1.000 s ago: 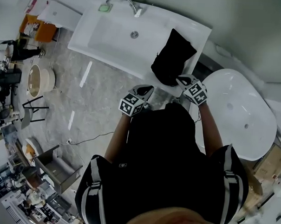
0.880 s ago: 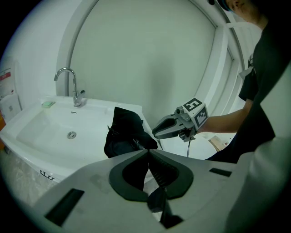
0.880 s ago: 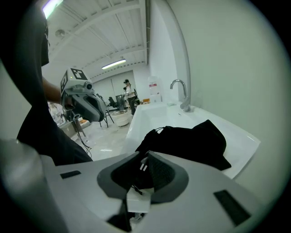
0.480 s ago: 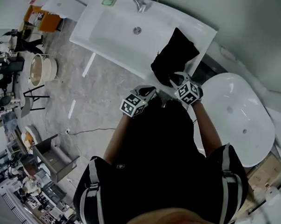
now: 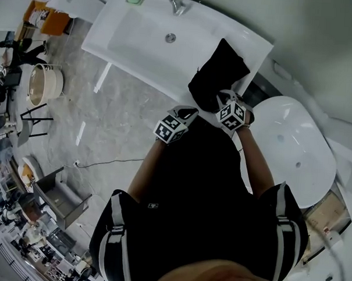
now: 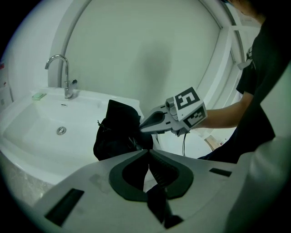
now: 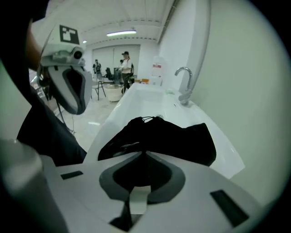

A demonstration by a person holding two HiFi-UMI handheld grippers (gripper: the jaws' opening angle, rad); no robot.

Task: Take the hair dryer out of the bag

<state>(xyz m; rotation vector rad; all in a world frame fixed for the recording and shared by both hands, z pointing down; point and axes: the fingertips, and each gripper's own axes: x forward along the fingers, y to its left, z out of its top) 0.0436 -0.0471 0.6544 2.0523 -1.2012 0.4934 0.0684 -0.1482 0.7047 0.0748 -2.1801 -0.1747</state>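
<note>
Right gripper [image 7: 145, 152] jaws pressed together against black bag [image 7: 159, 136] on sink [image 5: 250, 41] rim; left gripper [image 6: 148, 151] likewise closed, nearby.

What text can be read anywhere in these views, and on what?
No text is legible.
Marker cubes on left gripper and right gripper: square patterns only, no letters.
Bottle with red label: too blurred to read.
Orange box: print too small to read.

Overhead; both gripper views toward bag [image 7: 159, 136]
</note>
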